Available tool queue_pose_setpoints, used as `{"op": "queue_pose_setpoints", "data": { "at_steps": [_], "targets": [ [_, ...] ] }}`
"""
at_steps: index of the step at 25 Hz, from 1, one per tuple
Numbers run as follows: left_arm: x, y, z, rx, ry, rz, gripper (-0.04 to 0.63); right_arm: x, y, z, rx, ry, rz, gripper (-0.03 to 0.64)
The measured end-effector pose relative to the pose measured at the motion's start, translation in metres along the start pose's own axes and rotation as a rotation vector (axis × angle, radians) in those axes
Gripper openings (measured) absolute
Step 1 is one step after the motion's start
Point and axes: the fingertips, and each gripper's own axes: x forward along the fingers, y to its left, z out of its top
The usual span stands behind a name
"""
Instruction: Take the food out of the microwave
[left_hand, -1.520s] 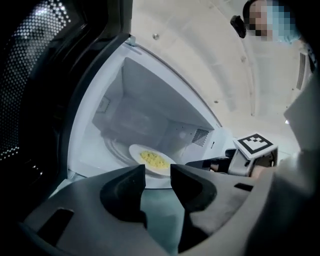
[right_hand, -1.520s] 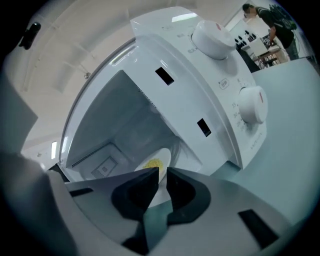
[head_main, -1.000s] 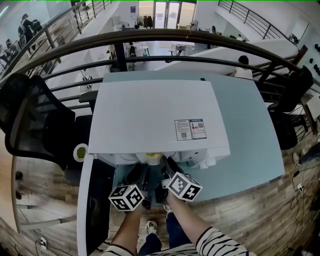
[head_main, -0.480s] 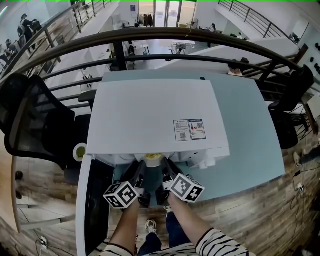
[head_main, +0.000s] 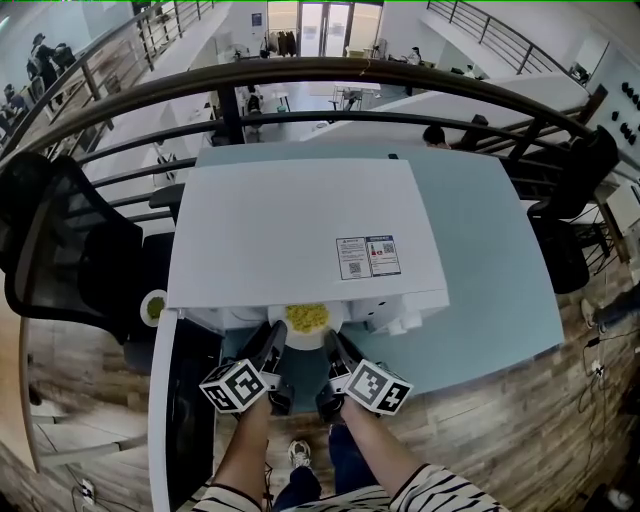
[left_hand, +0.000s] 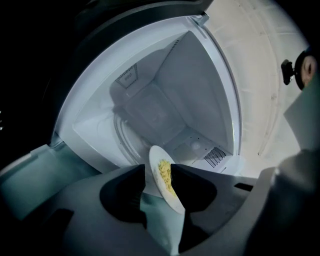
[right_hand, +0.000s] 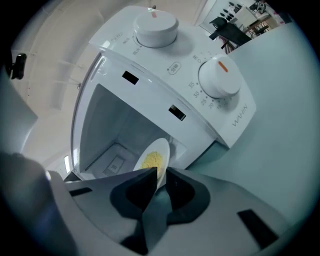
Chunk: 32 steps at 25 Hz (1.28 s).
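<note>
Striped sleeves (head_main: 440, 488); left gripper (head_main: 274, 332), right gripper (head_main: 331, 340) seemingly black.

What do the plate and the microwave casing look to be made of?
The plate: probably glazed ceramic or melamine; plain white, smooth, thin rim. The microwave casing: likely painted sheet metal, perhaps plastic on the front; flat white, satin, faint even sheen.

White microwave (head_main: 300, 225); yellow food (head_main: 306, 316), white plate (right_hand: 161, 148); pale teal table (head_main: 490, 265); black-white striped sleeve (head_main: 440, 487).

Head view looks steeply down on microwave (head_main: 300, 230) top. Gripper views sit close, facing its cavity; all share plate (head_main: 301, 340).
</note>
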Motion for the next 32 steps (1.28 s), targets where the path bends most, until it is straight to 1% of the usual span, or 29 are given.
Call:
{"op": "queue_pose_setpoints", "data": {
  "at_steps": [2, 5, 7, 8, 9, 14, 18, 21, 27, 32],
  "targets": [
    [0.002, -0.001, -0.004, -0.01, 0.023, -0.014, 0.14, -0.004, -0.003, -0.003, -0.014, 0.01, -0.009, 0.067],
    [0.003, -0.001, -0.011, -0.004, 0.057, -0.006, 0.133, -0.008, -0.007, -0.007, -0.039, 0.02, -0.021, 0.067],
    [0.002, 0.0, -0.016, -0.006, 0.07, 0.005, 0.108, -0.011, -0.009, -0.007, -0.048, 0.019, -0.023, 0.068],
    [0.0, 0.001, -0.019, -0.006, 0.073, 0.011, 0.081, -0.013, -0.009, -0.007, -0.049, 0.018, -0.023, 0.069],
    [-0.002, 0.001, -0.021, -0.005, 0.075, 0.015, 0.068, -0.015, -0.01, -0.007, -0.052, 0.018, -0.02, 0.069],
    [-0.013, -0.001, -0.03, -0.03, 0.069, 0.016, 0.064, -0.024, -0.011, -0.012, -0.065, 0.023, -0.006, 0.069],
    [-0.024, -0.008, -0.034, -0.026, 0.051, 0.007, 0.06, -0.036, -0.012, -0.018, -0.072, 0.02, -0.001, 0.069],
    [-0.035, -0.01, -0.04, -0.03, 0.054, 0.01, 0.06, -0.047, -0.009, -0.022, -0.078, 0.013, 0.009, 0.069],
    [-0.056, -0.028, -0.05, -0.024, 0.057, -0.019, 0.058, -0.076, -0.004, -0.03, -0.085, -0.02, 0.008, 0.069],
    [-0.081, -0.045, -0.06, 0.005, 0.072, -0.039, 0.058, -0.109, 0.002, -0.039, -0.088, -0.062, -0.004, 0.069]
  ]
}}
